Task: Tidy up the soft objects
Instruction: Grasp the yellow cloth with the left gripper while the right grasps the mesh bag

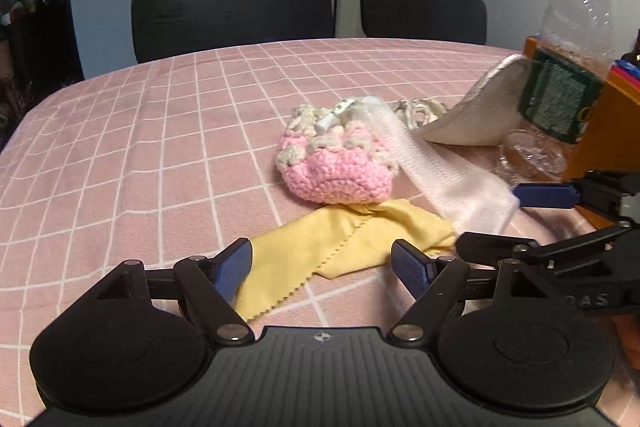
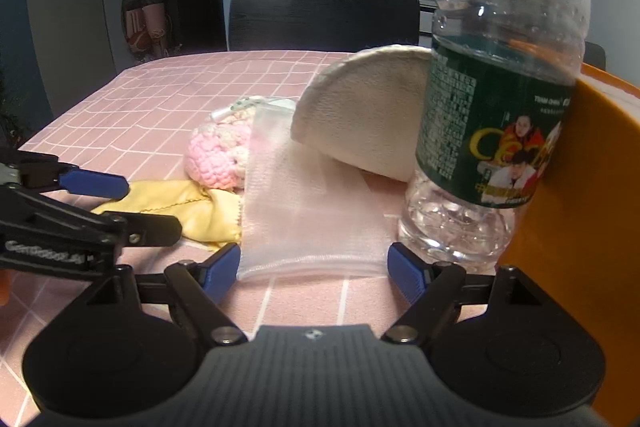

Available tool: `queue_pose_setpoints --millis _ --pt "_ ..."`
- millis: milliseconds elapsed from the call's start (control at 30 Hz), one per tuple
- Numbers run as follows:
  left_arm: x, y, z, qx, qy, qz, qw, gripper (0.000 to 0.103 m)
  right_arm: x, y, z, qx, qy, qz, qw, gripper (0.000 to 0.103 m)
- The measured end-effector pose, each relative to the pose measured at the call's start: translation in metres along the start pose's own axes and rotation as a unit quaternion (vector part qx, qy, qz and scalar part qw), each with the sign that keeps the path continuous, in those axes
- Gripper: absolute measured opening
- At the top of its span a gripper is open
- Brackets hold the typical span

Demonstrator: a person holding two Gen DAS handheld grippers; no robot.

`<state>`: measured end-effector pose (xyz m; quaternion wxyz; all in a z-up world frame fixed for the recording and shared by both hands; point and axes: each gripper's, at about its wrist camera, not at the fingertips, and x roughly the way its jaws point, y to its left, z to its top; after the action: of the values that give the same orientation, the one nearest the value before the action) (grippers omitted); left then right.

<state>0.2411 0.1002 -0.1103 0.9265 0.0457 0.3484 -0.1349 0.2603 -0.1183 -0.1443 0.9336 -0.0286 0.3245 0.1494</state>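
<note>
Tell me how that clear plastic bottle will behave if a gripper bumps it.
The bottle looks nearly empty, so it is probably light. It stands tall on a narrow base, so it may tip easily. The orange box beside it would likely stop a fall that way.

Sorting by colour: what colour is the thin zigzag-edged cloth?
Pale yellow cloth; clearest in the left wrist view.

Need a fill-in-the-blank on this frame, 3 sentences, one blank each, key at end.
1. The pink crochet pouch rests partly on a ____ cloth.
2. The sheer mesh strip lies between the open right gripper's ____ fingertips.
3. The clear bottle stands against an ____ box.

Missing: yellow; blue; orange
</note>
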Motion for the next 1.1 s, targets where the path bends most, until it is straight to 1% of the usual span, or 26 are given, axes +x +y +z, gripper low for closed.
queue_pose_setpoints --millis 33,100,200,267,333,367,400,467,500,533,567,600,633,667,700,733,767,833,933,1100 --pt "0.001 -0.002 0.0 0.006 0.001 0.008 1.0 0.093 0.0 0.001 0.0 -0.003 0.0 -0.002 1.0 0.08" --pt "0.001 -0.004 0.0 0.009 0.002 0.006 0.9999 0.094 0.001 0.004 -0.002 -0.015 -0.001 -0.01 1.0 0.075" --pt "0.001 -0.006 0.001 0.008 0.005 0.009 0.9999 0.094 0.002 0.006 -0.002 -0.02 -0.003 -0.007 1.0 0.07" --pt "0.001 -0.008 0.002 0.008 0.006 0.01 0.9999 0.093 0.002 0.006 -0.002 -0.019 -0.005 -0.009 1.0 0.065" --pt "0.001 -0.01 0.004 0.004 0.008 0.008 0.9999 0.09 0.001 0.005 -0.002 -0.017 -0.007 -0.012 1.0 0.055" --pt "0.002 -0.011 0.005 0.005 0.008 0.01 0.9999 0.088 0.0 0.005 -0.002 -0.017 -0.009 -0.014 1.0 0.053" --pt "0.002 -0.011 0.005 0.006 0.007 0.009 0.9999 0.087 -0.001 0.005 -0.002 -0.017 -0.01 -0.014 1.0 0.049" --pt "0.002 -0.013 0.006 0.007 0.004 0.008 0.9999 0.08 -0.004 0.006 -0.003 -0.019 -0.011 -0.016 1.0 0.044" --pt "0.002 -0.013 0.006 0.007 0.002 0.007 0.9999 0.078 -0.005 0.007 -0.003 -0.021 -0.012 -0.016 1.0 0.038" --pt "0.001 -0.016 0.005 0.009 0.0 0.006 0.9999 0.07 -0.006 0.007 -0.003 -0.022 -0.013 -0.016 1.0 0.034" --pt "0.0 -0.018 0.005 0.01 -0.001 0.005 0.9999 0.063 -0.006 0.008 -0.003 -0.022 -0.013 -0.018 1.0 0.031" --pt "-0.001 -0.02 0.004 0.01 -0.003 0.005 0.9999 0.06 -0.006 0.008 -0.004 -0.023 -0.014 -0.019 0.999 0.025" --pt "-0.002 -0.023 0.004 0.012 -0.004 0.006 0.9999 0.053 -0.006 0.009 -0.004 -0.025 -0.014 -0.021 0.999 0.021" --pt "-0.003 -0.026 0.003 0.014 -0.007 0.009 0.9998 0.049 -0.006 0.01 -0.004 -0.027 -0.014 -0.022 0.999 0.019" --pt "-0.004 -0.028 0.002 0.014 -0.01 0.005 0.9998 0.041 -0.005 0.01 -0.003 -0.03 -0.015 -0.022 0.999 0.014" --pt "-0.005 -0.031 0.001 0.013 -0.011 0.001 0.9999 0.029 -0.005 0.011 -0.003 -0.034 -0.015 -0.022 0.999 0.009" --pt "-0.006 -0.035 0.0 0.016 -0.012 0.006 0.9998 0.021 -0.005 0.013 -0.003 -0.039 -0.015 -0.023 0.999 0.007" --pt "-0.008 -0.041 -0.003 0.019 -0.013 0.007 0.9997 0.008 -0.005 0.017 -0.003 -0.048 -0.015 -0.025 0.998 0.003" --pt "-0.013 -0.044 -0.007 0.01 -0.014 0.013 0.9998 0.006 -0.008 0.02 -0.003 -0.054 -0.011 -0.019 0.998 0.002" --pt "-0.036 -0.04 -0.021 -0.029 -0.014 0.002 0.9995 0.006 -0.029 0.017 -0.008 -0.042 -0.003 -0.003 0.999 0.002"
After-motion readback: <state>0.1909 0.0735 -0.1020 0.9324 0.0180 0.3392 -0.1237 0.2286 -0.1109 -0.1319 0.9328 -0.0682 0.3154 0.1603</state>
